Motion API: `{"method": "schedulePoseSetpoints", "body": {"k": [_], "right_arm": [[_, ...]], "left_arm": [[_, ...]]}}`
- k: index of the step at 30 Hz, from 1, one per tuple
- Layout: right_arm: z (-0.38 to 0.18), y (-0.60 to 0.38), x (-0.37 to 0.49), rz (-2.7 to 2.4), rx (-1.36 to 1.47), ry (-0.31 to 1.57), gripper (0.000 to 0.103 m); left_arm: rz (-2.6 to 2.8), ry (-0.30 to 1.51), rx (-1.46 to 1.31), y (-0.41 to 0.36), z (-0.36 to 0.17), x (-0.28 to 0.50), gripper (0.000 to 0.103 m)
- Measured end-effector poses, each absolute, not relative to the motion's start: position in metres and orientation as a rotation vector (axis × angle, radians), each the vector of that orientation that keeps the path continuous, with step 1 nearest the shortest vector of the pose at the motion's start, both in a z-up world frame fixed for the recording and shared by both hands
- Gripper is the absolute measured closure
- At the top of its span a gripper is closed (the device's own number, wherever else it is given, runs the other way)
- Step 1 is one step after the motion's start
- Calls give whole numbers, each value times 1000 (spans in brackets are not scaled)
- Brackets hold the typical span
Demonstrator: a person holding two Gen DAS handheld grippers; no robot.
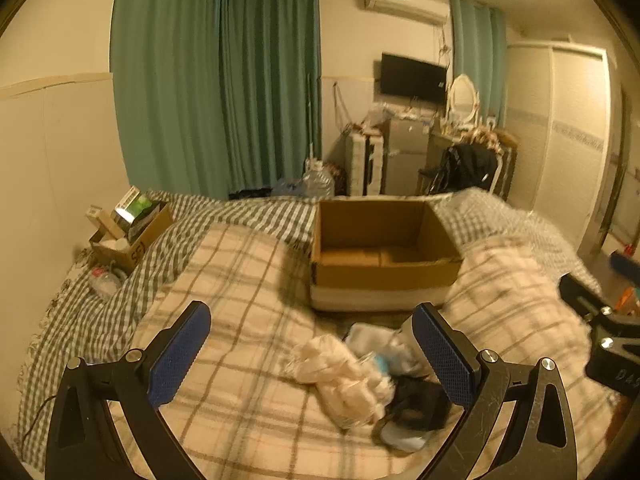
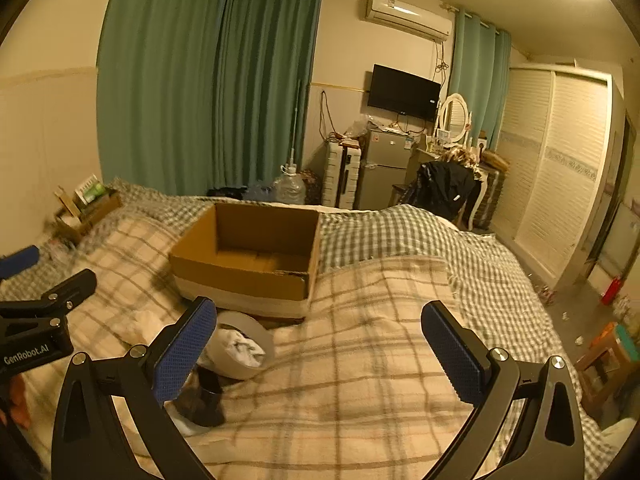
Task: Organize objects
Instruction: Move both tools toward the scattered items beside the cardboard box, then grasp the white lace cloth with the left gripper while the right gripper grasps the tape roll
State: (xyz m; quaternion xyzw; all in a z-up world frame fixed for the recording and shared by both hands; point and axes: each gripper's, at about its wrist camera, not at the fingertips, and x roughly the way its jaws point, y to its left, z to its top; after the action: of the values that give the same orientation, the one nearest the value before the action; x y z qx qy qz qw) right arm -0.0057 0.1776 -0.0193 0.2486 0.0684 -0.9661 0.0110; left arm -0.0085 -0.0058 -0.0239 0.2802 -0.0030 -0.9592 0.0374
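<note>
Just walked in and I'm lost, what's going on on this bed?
A person holds two grippers over a plaid blanket. The left gripper and right gripper are both open and hold nothing. A pile of small clutter lies near the left one. The cardboard box behind it looks empty so far.

On the bed's blanket (image 1: 248,280) the cardboard box (image 1: 380,276) sits behind a pile of small items (image 1: 360,372), with a smaller filled box (image 1: 128,236) far left.

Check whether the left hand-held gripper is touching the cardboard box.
Apart. The left wrist view shows the left hand-held gripper open, with plaid blanket plainly between its fingertips and the cardboard box.
</note>
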Motion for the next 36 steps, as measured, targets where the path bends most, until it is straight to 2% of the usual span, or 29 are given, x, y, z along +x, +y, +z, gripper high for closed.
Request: {"method": "schedulePoseSetpoints", "body": {"k": [12, 13, 15, 17, 18, 19, 20, 26, 31, 36], "right_arm": [[-56, 179, -34, -2925, 908, 205, 0], [-59, 180, -36, -2914, 921, 199, 0], [-66, 180, -41, -2891, 950, 185, 0], [-72, 180, -46, -2871, 980, 177, 0], [-74, 179, -48, -2857, 993, 172, 0], [-76, 178, -49, -2846, 1001, 171, 0], [-79, 175, -53, -2827, 1017, 178, 0], [-97, 139, -66, -2715, 1093, 313, 1], [-128, 110, -84, -2643, 1195, 499, 11], [-149, 106, -98, -2608, 1272, 537, 15]], "left_arm": [[-2825, -24, 1217, -4, -102, -51, 5], [-2823, -11, 1257, -3, -110, -57, 8], [-2829, 6, 1335, 0, -124, -67, 23], [-2870, 69, 1404, 0, -132, -70, 59], [-2895, 105, 1416, -2, -131, -70, 68], [-2909, 119, 1419, -2, -130, -68, 85], [-2906, 111, 1400, -3, -127, -66, 88], [-2970, 84, 1274, -10, -95, -53, 91], [-2982, 93, 1203, -25, -78, -55, 91], [-2980, 140, 1228, -35, -87, -62, 91]]}}
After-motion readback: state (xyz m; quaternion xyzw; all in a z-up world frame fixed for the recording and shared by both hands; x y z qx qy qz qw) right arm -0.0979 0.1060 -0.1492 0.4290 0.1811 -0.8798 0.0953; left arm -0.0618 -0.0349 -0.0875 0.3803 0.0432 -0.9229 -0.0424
